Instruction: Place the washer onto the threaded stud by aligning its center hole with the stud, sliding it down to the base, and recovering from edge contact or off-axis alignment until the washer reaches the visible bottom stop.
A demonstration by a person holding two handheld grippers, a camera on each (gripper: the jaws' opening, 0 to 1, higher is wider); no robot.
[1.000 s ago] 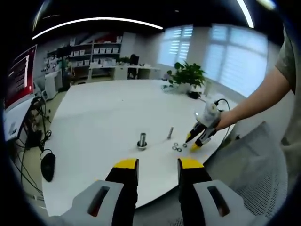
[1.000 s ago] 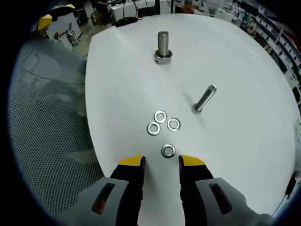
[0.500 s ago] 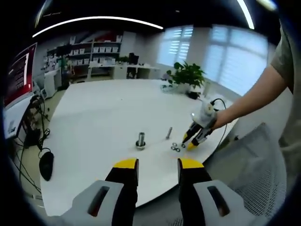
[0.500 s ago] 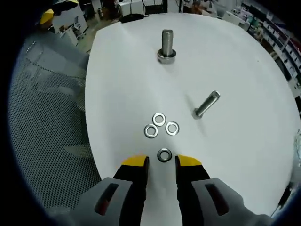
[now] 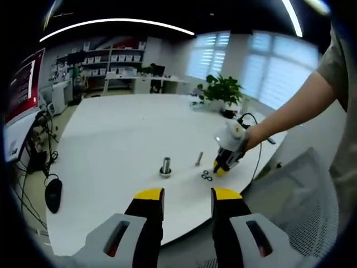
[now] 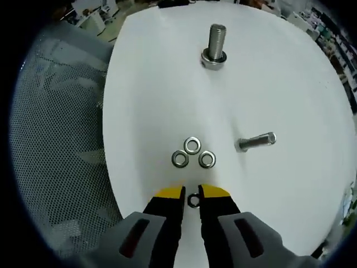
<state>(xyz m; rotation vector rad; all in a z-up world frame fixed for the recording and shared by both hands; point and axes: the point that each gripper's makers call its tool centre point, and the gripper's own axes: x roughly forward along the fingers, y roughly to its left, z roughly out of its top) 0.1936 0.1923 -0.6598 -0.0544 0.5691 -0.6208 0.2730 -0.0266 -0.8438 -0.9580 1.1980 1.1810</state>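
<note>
Fingers of the right gripper (image 6: 192, 194) are nearly closed around one washer (image 6: 193, 200) lying flat on the counter (image 6: 290, 84), nearest the counter's edge; whether they already grip it I cannot tell. Three more washers (image 6: 192, 153) lie just beyond it, toward the upright stud (image 6: 216, 46). Thin, light, stiff and slick, it should be pinched by its rim. Left gripper (image 5: 187, 196) fingers are spread, holding nothing. No containers.

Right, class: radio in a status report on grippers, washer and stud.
Right gripper closed on a washer at table edge. Left gripper open, hovering. Stud upright, bare. Nothing blocking.
</note>
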